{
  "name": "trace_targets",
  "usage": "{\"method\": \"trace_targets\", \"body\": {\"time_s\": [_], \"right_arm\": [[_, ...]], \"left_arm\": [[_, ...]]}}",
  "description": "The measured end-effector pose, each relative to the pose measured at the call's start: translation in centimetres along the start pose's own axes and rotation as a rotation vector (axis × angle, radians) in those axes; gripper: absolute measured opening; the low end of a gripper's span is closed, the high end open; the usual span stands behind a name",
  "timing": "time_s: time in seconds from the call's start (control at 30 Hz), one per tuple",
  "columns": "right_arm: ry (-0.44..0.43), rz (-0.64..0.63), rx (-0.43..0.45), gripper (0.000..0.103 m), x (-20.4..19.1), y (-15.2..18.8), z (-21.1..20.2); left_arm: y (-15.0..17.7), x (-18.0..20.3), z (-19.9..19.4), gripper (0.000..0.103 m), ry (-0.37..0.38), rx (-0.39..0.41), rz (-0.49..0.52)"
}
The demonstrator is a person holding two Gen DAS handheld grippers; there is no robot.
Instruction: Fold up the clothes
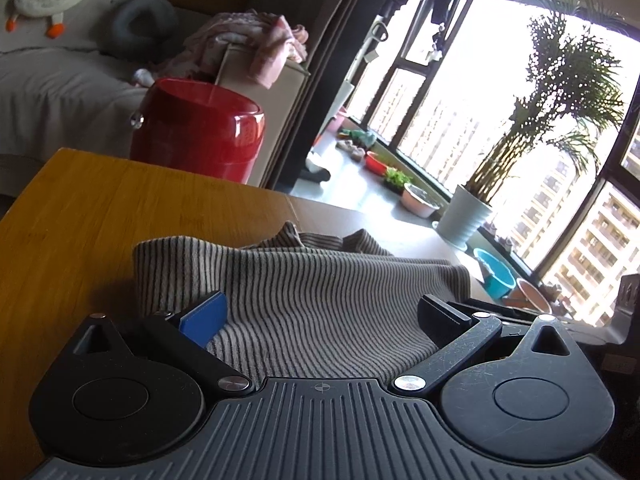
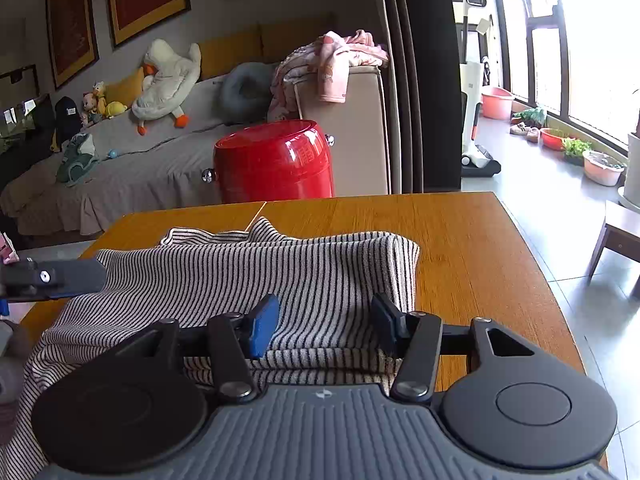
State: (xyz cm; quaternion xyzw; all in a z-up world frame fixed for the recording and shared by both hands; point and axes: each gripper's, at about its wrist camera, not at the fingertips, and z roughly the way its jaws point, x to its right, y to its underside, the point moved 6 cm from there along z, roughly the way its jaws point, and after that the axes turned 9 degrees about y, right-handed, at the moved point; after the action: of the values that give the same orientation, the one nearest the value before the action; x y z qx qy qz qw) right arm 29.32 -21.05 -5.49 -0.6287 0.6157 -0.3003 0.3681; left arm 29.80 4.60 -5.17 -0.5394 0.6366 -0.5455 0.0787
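A striped grey-and-black garment (image 1: pixel 304 288) lies folded on the wooden table (image 1: pixel 120 208). It also shows in the right wrist view (image 2: pixel 248 276). My left gripper (image 1: pixel 320 316) is open, its fingers wide apart over the near edge of the cloth. My right gripper (image 2: pixel 326 328) is open, its blue pad (image 2: pixel 264 324) and black pad resting on the cloth near its right folded edge. The left gripper's finger (image 2: pixel 60 276) shows at the left of the right wrist view, above the cloth.
A red round stool (image 2: pixel 276 162) stands beyond the table's far edge, by a grey sofa (image 2: pixel 120 168) with plush toys and pink clothes (image 2: pixel 332 64). Windows, a potted plant (image 1: pixel 468 216) and basins (image 1: pixel 494 276) line the right side. The table (image 2: pixel 460 248) is bare wood right of the cloth.
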Motion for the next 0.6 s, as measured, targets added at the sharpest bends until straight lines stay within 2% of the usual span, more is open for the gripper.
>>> {"method": "trace_targets", "body": {"time_s": [0.13,0.3,0.43,0.6], "right_arm": [[-0.016,0.001,0.000,0.056,0.0,0.0,0.0],[-0.048,0.034,0.007,0.058,0.5,0.0,-0.2],[-0.065,0.052,0.009,0.058,0.7,0.0,-0.3],[-0.076,0.046,0.004,0.063,0.5,-0.1,-0.2]], "left_arm": [[-1.5,-1.1,-2.7,0.103,-0.090,0.055,-0.015],[-0.9,-4.1,-3.6,0.103,-0.164,-0.019,-0.102],[-0.2,-5.2,-2.3,0.103,-0.108,-0.064,-0.214],[-0.7,-4.6,0.0,0.103,-0.083,-0.070,-0.197]]}}
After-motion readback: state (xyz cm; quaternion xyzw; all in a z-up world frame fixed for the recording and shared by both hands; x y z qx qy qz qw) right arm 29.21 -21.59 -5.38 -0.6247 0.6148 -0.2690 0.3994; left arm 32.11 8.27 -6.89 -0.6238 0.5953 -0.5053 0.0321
